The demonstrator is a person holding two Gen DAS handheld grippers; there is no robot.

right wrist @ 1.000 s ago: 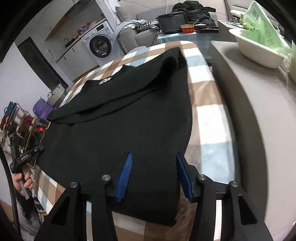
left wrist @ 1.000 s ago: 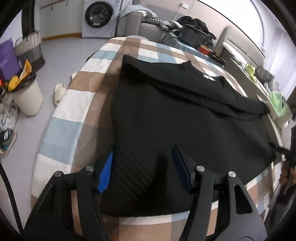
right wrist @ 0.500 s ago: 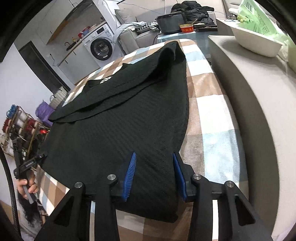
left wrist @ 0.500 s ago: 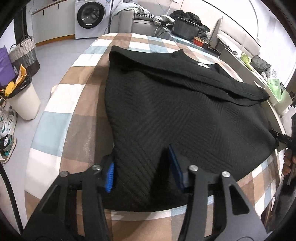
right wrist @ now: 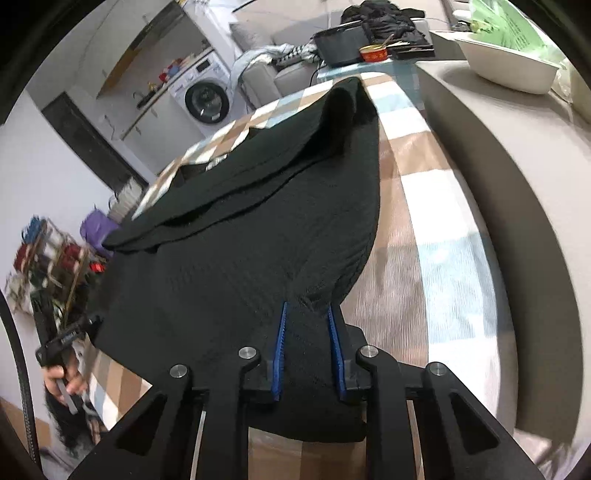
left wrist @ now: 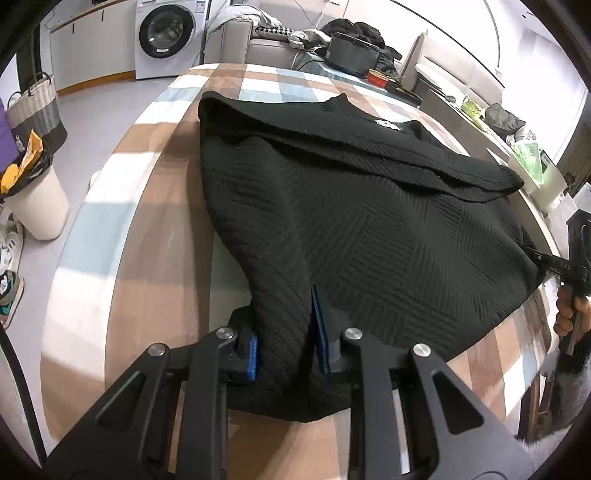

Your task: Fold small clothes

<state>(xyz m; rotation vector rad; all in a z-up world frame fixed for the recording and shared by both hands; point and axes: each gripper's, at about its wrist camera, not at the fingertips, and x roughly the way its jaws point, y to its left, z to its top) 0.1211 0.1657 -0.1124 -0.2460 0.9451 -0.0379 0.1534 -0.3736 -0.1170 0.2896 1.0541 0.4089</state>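
A black knit sweater (left wrist: 351, 221) lies flat on a checked tablecloth (left wrist: 147, 206), sleeves folded across its upper part and a white neck label (left wrist: 388, 123) at the far side. My left gripper (left wrist: 284, 332) is closing on the near hem corner, and the fabric bunches up between its blue pads (left wrist: 252, 354). In the right wrist view, my right gripper (right wrist: 306, 332) is closing on the sweater (right wrist: 240, 240) at the other hem corner, with a ridge of knit pinched between its pads (right wrist: 279, 354). Each view shows the other gripper at its edge, held by a hand (right wrist: 62, 380).
A grey counter (right wrist: 498, 155) with a white basin (right wrist: 509, 70) runs along the table's right side. On the floor to the left are a white bin (left wrist: 37, 206), a woven basket (left wrist: 33, 114) and shoes. A washing machine (left wrist: 166, 33) and a cluttered sofa stand beyond.
Both pairs of jaws have narrowed onto the sweater's near hem, and the fabric now puckers up between the pads. The left gripper has slid further in over the hem.
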